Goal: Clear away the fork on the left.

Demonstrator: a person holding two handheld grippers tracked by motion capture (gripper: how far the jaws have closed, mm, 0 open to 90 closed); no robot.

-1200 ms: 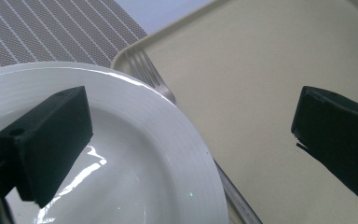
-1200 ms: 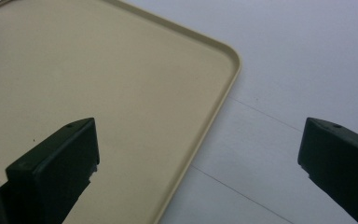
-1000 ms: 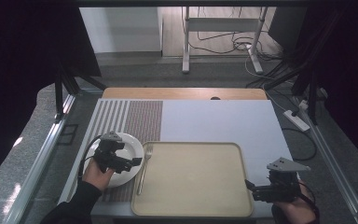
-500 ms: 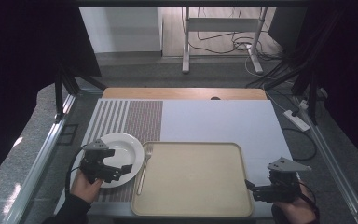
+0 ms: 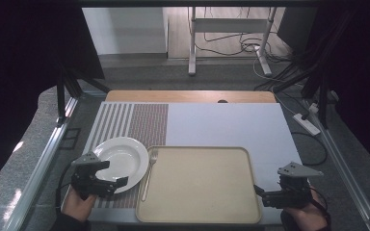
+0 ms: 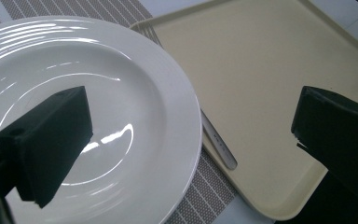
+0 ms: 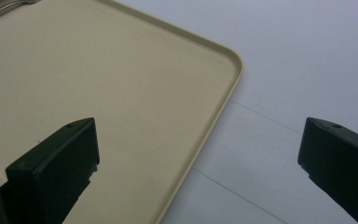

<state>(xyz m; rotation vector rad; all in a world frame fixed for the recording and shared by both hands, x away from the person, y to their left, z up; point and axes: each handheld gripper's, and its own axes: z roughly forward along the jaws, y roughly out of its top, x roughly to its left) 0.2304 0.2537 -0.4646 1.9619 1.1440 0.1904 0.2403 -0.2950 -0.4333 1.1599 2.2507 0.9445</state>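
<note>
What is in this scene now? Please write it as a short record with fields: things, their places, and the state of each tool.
plate: white plate, empty, on the striped placemat, left of the tray
fork: fork lies between plate and tray, along the tray's left edge
tray: beige tray, empty, at the front middle of the table
left tool: left tool open, at the plate's near rim, holding nothing
right tool: right tool open, at the tray's front right corner, holding nothing
surface: pale mat under the tray
</note>
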